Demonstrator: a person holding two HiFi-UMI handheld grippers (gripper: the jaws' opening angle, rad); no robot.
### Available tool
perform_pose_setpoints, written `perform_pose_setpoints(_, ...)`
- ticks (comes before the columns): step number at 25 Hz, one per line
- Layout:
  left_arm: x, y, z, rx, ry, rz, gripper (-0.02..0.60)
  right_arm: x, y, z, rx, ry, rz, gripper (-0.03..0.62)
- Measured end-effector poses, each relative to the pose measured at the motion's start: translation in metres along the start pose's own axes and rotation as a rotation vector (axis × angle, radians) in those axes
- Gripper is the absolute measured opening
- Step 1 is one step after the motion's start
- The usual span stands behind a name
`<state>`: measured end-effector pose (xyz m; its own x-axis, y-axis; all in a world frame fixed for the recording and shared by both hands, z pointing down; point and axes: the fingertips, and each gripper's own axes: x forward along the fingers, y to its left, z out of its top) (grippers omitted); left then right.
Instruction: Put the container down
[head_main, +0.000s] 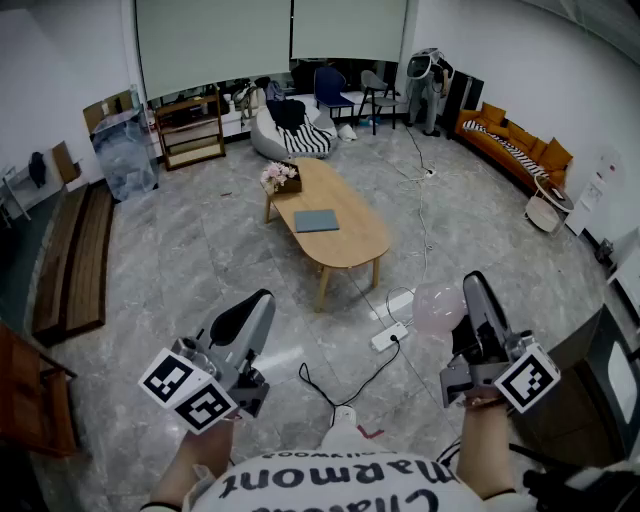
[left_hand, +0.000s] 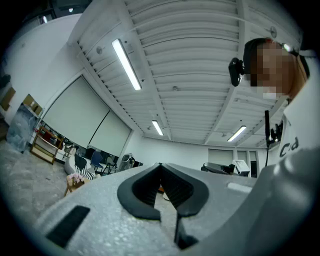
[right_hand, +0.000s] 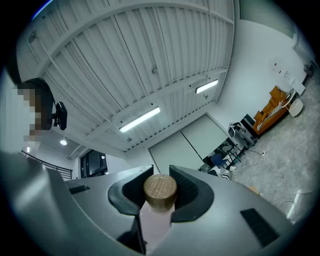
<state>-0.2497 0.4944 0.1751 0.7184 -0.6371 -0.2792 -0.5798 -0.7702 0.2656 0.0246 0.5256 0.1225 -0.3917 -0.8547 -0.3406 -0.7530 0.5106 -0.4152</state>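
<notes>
The container (right_hand: 156, 216) is a pale pink jar with a round wooden lid (right_hand: 160, 189). It sits between the jaws of my right gripper (right_hand: 160, 184), which is shut on it. In the head view the container (head_main: 437, 308) shows as a pale pink shape at the tip of the right gripper (head_main: 467, 296), held in the air over the floor. My left gripper (head_main: 262, 302) is held up at the lower left, and in the left gripper view its jaws (left_hand: 161, 167) meet at the tips with nothing between them. Both grippers tilt upward, toward the ceiling.
An oval wooden coffee table (head_main: 350, 245) stands ahead with a flower box (head_main: 280, 178) and a grey flat book (head_main: 317, 221) on it. A power strip (head_main: 390, 337) and cables lie on the floor between me and it. An orange sofa (head_main: 515, 145) lines the right wall.
</notes>
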Motion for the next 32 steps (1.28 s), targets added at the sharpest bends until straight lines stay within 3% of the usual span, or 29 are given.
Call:
perform_pose_setpoints(8, 0.03, 0.012, -0.013, -0.01, 0.028, 0.012, 0.014, 0.017, -0.033, -0.003, 0.007, 0.024, -0.01, 0.103)
perform_pose_setpoints(12, 0.062, 0.023, -0.04, -0.009, 0.031, 0.014, 0.014, 0.026, -0.076, -0.014, 0.027, 0.03, -0.005, 0.103)
perform_pose_setpoints(15, 0.111, 0.041, -0.047, -0.011, 0.059, 0.026, 0.014, 0.06, -0.111, 0.0, -0.001, 0.048, -0.01, 0.103)
perform_pose_setpoints(22, 0.201, 0.079, -0.086, 0.041, 0.131, 0.128, 0.014, 0.115, -0.192, 0.012, -0.024, 0.091, -0.01, 0.103)
perform_pose_setpoints(32, 0.251, 0.083, -0.132, 0.064, 0.211, 0.104, 0.015, 0.133, -0.275, -0.005, 0.033, 0.151, -0.042, 0.103)
